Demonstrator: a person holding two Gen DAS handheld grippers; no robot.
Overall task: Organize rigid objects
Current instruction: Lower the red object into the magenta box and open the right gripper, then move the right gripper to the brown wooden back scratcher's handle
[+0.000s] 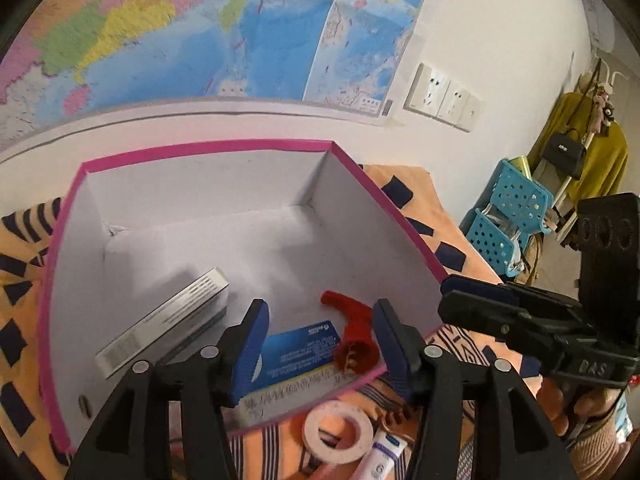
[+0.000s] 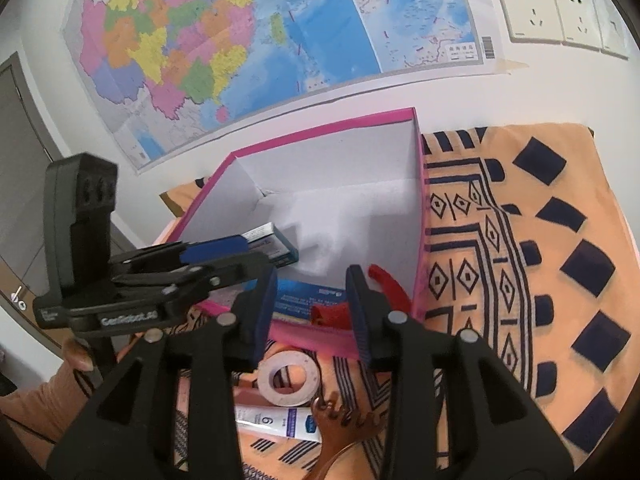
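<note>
A pink-rimmed white box [image 1: 208, 146] [image 2: 320, 130] stands on the patterned cloth. Inside lie a silver carton [image 1: 168, 316], a blue card box [image 1: 296, 350] [image 2: 304, 296] and a red plastic tool [image 1: 352, 328] [image 2: 384, 280]. My left gripper [image 1: 320, 340] is open and empty above the box's near edge. My right gripper [image 2: 312, 308] is open and empty at the near wall; it also shows in the left wrist view [image 1: 480, 304]. In front of the box lie a white tape roll [image 1: 338, 432] [image 2: 288, 378], a white tube [image 1: 380, 456] [image 2: 276, 420] and a brown claw clip [image 2: 340, 428].
The orange cloth with dark blue shapes [image 2: 540, 260] covers the table to the right of the box. A wall map [image 2: 240, 40] and sockets [image 2: 560, 8] are behind. A blue perforated rack [image 1: 508, 220] and a coat stand are at the far right.
</note>
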